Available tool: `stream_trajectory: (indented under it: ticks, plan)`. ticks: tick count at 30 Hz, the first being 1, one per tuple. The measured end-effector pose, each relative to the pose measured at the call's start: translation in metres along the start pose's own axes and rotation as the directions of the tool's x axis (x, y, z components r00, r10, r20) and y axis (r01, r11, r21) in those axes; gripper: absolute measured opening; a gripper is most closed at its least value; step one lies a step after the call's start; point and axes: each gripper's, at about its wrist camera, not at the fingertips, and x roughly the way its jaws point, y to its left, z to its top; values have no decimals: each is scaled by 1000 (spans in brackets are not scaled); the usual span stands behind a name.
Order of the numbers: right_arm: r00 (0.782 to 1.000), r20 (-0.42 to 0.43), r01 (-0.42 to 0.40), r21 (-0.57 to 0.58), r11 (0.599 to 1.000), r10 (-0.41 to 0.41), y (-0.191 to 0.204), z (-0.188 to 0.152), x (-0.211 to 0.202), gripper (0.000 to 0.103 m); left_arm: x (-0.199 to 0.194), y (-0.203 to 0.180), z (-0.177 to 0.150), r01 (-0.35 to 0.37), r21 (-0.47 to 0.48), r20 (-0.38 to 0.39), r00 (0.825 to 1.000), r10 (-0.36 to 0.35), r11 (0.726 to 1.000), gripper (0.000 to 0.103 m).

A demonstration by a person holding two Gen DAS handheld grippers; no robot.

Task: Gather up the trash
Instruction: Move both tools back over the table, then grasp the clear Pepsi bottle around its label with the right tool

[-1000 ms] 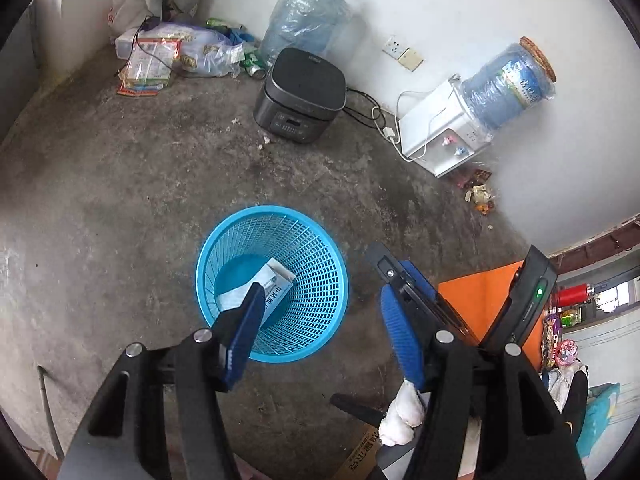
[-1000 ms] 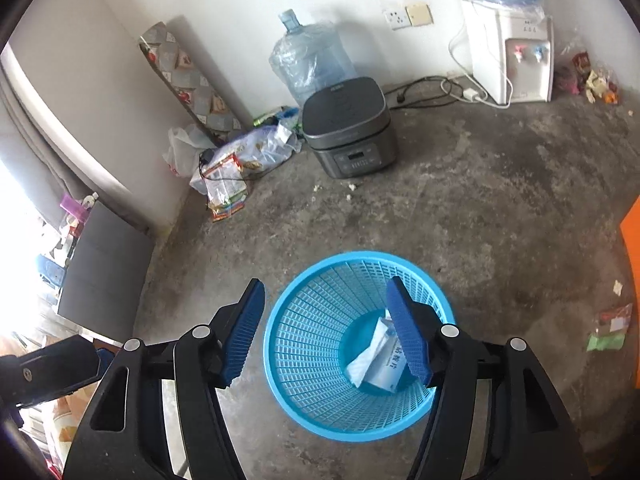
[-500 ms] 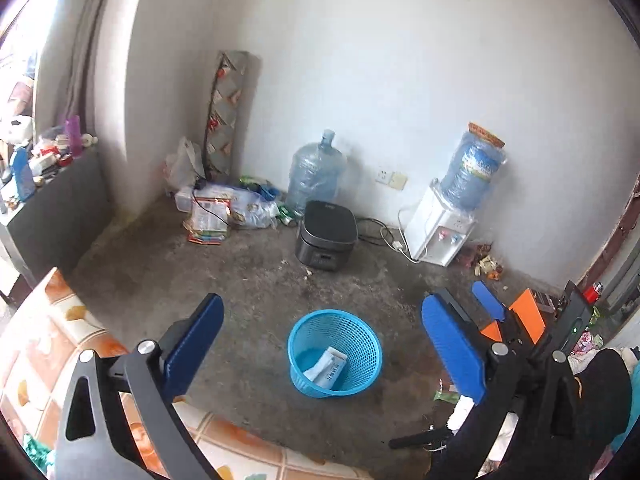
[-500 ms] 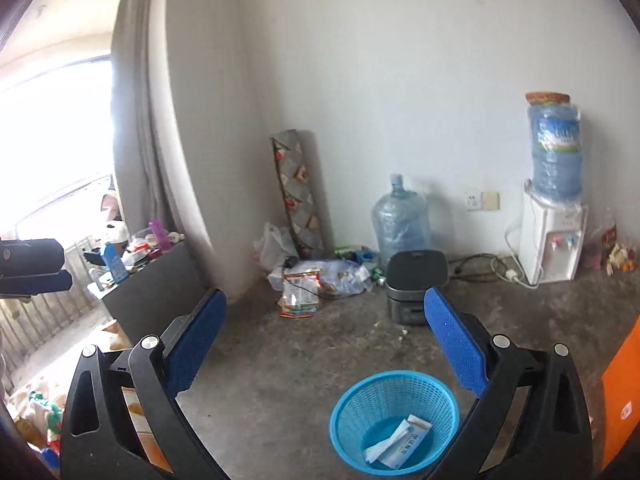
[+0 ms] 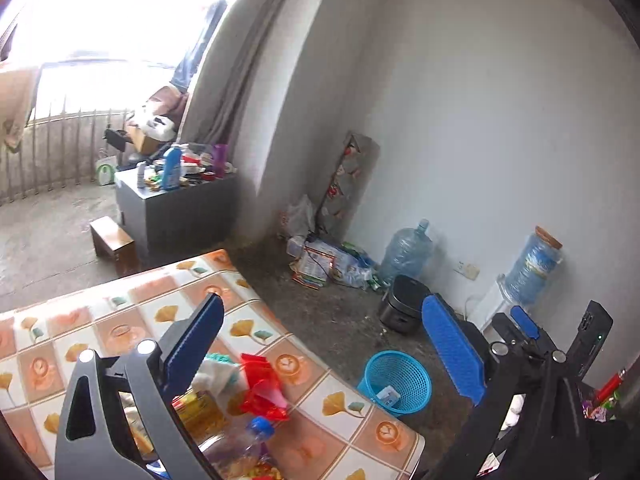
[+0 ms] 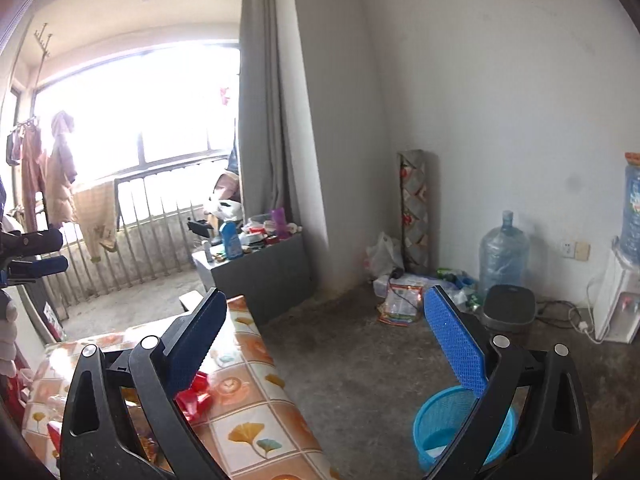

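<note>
My left gripper is open and holds nothing; it hangs over the near end of a table with a tile-pattern cloth. On that table lie a red wrapper, a yellow packet and a plastic bottle with a blue cap. The blue mesh basket stands on the floor past the table's corner, with a white carton in it. My right gripper is open and empty too, above the table edge, with the basket low on the right.
Along the far wall stand a black cooker, a big water bottle, a water dispenser and a heap of packets. A grey cabinet crowded with bottles and a small wooden stool stand by the balcony.
Both grippers have risen and drawn back from over the basket, tilting up and swinging left. Their jaws have spread wider. The table with trash has come into view.
</note>
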Motion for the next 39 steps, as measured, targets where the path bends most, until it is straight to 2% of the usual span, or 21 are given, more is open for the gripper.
stream_trajectory:
  ticks: [4,7,12,14,16,19,23,25,28,30,34,39]
  plan:
    - [994,-44,-96,13,995,97,19,1,7,95,-46,32,-24,-69,-43,27,997,70,997,97]
    - [981,-86,-172,11,985,172,36,-1,14,95,-68,48,-46,-112,-60,19,993,113,992,97]
    - [942,-193,-275,32,961,276,66,-14,29,95,-81,77,-81,-159,-106,-53,987,154,982,97]
    - [916,-245,-312,60,948,317,79,-22,33,95,-84,89,-93,-177,-126,-72,983,169,976,97]
    - [881,-299,-350,110,930,367,91,-32,35,95,-83,101,-102,-202,-144,-87,978,191,969,97]
    - [806,-384,-395,219,892,451,112,-49,43,95,-81,120,-114,-257,-151,-114,964,242,954,97]
    - [685,-499,-397,356,846,531,142,-79,60,94,-70,142,-124,-354,-137,-171,928,330,925,97]
    - [613,-544,-377,435,818,572,152,-94,69,93,-63,152,-129,-389,-122,-197,911,362,913,92]
    - [532,-588,-325,524,788,610,165,-112,80,90,-56,164,-133,-417,-105,-226,894,387,903,84]
    - [496,-604,-287,563,775,623,170,-121,84,88,-51,172,-137,-420,-104,-251,888,384,902,77]
    - [443,-628,-203,625,754,640,181,-132,95,86,-42,188,-145,-405,-133,-303,886,352,905,62]
    - [395,-643,-113,675,729,656,191,-142,100,85,-34,202,-156,-361,-201,-355,893,276,910,46]
